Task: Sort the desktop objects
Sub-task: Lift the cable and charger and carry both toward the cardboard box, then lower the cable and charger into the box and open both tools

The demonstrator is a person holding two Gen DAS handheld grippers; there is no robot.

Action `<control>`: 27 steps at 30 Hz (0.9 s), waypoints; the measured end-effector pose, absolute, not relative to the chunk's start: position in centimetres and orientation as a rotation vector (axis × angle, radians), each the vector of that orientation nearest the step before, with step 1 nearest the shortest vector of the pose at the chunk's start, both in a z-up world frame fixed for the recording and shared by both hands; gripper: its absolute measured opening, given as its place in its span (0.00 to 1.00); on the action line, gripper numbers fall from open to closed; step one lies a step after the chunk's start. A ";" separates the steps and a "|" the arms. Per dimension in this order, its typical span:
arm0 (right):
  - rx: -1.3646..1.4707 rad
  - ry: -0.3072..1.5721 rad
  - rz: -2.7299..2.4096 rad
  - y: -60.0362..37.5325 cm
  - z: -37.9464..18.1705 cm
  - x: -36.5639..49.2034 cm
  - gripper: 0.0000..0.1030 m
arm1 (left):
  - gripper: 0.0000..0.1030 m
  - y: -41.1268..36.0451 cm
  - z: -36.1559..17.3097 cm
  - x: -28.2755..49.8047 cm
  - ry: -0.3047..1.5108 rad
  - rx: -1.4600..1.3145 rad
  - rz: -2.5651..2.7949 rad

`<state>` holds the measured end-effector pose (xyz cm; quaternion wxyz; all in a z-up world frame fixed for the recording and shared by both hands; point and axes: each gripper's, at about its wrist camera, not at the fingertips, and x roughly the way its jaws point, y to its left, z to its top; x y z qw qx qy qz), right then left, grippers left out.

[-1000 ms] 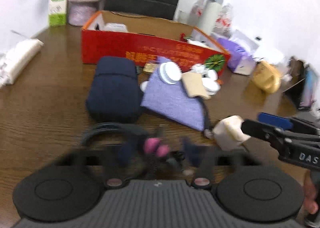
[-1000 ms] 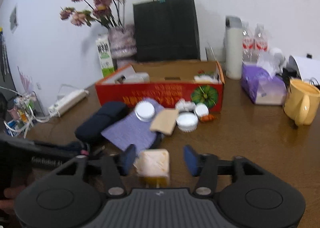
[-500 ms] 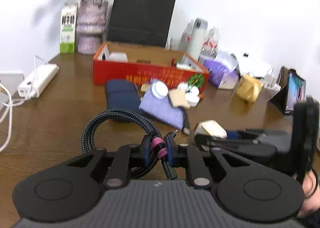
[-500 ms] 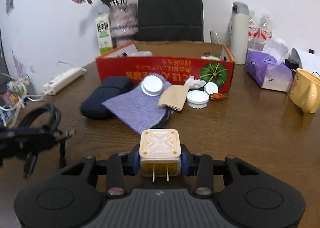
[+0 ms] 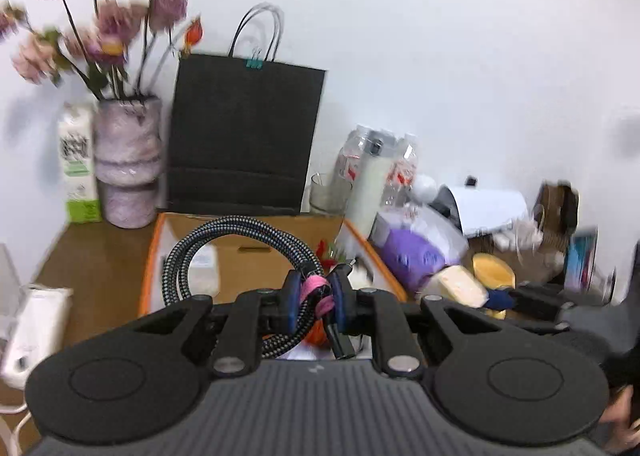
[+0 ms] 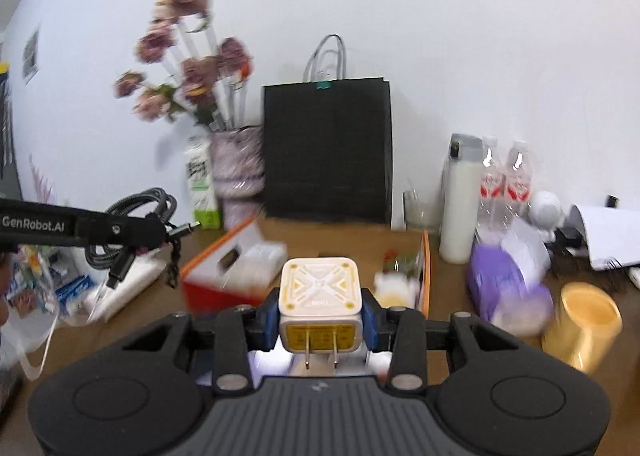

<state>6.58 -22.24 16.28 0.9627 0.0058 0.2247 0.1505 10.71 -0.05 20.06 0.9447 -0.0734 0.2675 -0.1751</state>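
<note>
Mid-carry: left gripper [image 5: 313, 298] clamped on cable [image 5: 224, 232], right gripper [image 6: 321, 318] clamped on charger [image 6: 320, 288], near box [image 6: 224, 288]. Next, likely: lower both inside, release.

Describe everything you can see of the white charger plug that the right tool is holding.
The charger plug is a small rounded cube of glossy white plastic, its top face printed with a yellow X-shaped pattern. The face toward the camera carries a yellow label and two flat metal prongs pointing back at the lens. It sits level, held off the table, clamped on both sides by the blue pads of the right tool, in front of the orange-edged cardboard box. Nothing else touches it.
</note>
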 end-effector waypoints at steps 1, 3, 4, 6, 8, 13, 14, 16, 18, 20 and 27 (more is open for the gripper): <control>0.040 0.468 0.297 -22.4 16.9 9.5 0.37 | 0.17 -0.2 20.3 13.0 0.581 -0.168 -0.383; 0.084 0.510 0.276 -22.7 17.1 14.7 0.37 | 0.17 -0.9 20.2 17.5 0.621 -0.199 -0.401; 0.116 0.537 0.263 -22.9 16.9 17.2 0.37 | 0.17 -1.5 19.7 19.8 0.639 -0.180 -0.399; 0.163 0.605 0.261 -23.0 16.0 22.6 0.37 | 0.17 -2.4 17.9 24.6 0.694 -0.171 -0.372; 0.223 0.679 0.272 -22.7 14.7 27.5 0.37 | 0.17 -3.0 15.1 29.4 0.782 -0.164 -0.374; 0.256 0.836 0.253 -20.8 10.3 37.3 0.37 | 0.17 -5.1 9.0 36.7 0.924 -0.028 -0.324; 0.223 0.870 0.235 -19.9 9.2 38.6 0.37 | 0.16 -5.5 8.3 37.5 0.927 0.002 -0.307; 0.162 0.916 0.191 -19.0 7.5 40.2 0.37 | 0.18 -5.6 7.3 38.4 0.941 0.036 -0.296; 0.128 0.930 0.156 -18.5 6.1 40.7 0.39 | 0.48 -5.7 6.1 38.8 0.937 0.073 -0.314; 0.098 0.925 0.150 -18.4 5.4 40.6 0.39 | 0.54 -5.6 5.3 38.2 0.911 0.122 -0.335; 0.071 0.871 0.168 -19.1 7.7 38.8 0.45 | 0.60 -3.1 8.2 36.7 0.885 0.002 -0.287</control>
